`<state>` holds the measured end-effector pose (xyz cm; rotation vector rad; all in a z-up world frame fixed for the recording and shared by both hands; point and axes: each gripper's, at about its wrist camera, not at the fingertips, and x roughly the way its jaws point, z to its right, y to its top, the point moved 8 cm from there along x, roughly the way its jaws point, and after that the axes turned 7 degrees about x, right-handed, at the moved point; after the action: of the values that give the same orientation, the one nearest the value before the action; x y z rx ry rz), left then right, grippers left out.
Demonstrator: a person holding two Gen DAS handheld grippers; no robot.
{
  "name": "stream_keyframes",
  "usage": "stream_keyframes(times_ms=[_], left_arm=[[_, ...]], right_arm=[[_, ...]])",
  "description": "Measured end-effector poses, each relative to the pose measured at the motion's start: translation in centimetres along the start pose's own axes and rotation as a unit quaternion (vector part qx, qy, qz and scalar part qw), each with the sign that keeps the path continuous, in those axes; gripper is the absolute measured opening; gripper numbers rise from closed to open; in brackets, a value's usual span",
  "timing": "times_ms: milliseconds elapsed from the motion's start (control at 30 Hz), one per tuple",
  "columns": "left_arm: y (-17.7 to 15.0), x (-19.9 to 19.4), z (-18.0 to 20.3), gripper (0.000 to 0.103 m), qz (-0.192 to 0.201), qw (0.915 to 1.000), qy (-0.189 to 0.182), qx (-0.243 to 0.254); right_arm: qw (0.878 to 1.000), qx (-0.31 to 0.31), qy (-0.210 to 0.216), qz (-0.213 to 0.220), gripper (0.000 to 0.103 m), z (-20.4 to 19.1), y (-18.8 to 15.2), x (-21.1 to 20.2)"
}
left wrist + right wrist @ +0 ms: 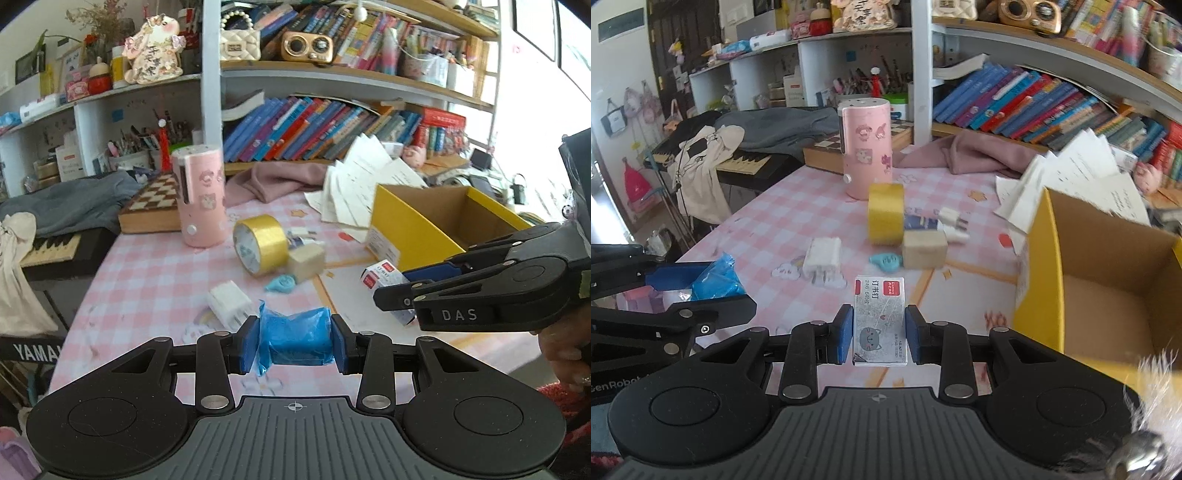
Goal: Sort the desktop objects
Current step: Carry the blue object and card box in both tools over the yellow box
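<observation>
Our left gripper (294, 341) clamps a blue packet (295, 338) at lower centre; our right gripper (879, 334) clamps a staple box (880, 321). Slack wrapping could slip before the yellow box (1039, 258) at right.

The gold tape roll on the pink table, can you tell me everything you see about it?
The gold tape roll is a wide ring of shiny yellow-gold tape wound on a core with a pale printed label inside. It stands on its edge on the pink checked tablecloth, not lying flat. It sits in front of the pink sticker-covered cylinder, and a small tan block is close against its side. Neither gripper touches it.
</observation>
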<state>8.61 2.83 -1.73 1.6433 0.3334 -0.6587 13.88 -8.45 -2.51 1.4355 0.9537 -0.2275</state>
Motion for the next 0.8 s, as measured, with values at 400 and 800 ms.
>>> stream_keyframes(times_ms=[400, 800], left_arm=[[-1.2, -2.2, 4.7, 0.038, 0.004, 0.997, -0.066, 0.041], [-0.1, -1.5, 12.5, 0.038, 0.014, 0.9794, -0.168, 0.112]], right_arm=[[0.994, 0.074, -0.084, 0.009, 0.028, 3.2, -5.5, -6.0], [0.972, 0.157, -0.175, 0.02, 0.028, 9.1, -9.7, -11.7]])
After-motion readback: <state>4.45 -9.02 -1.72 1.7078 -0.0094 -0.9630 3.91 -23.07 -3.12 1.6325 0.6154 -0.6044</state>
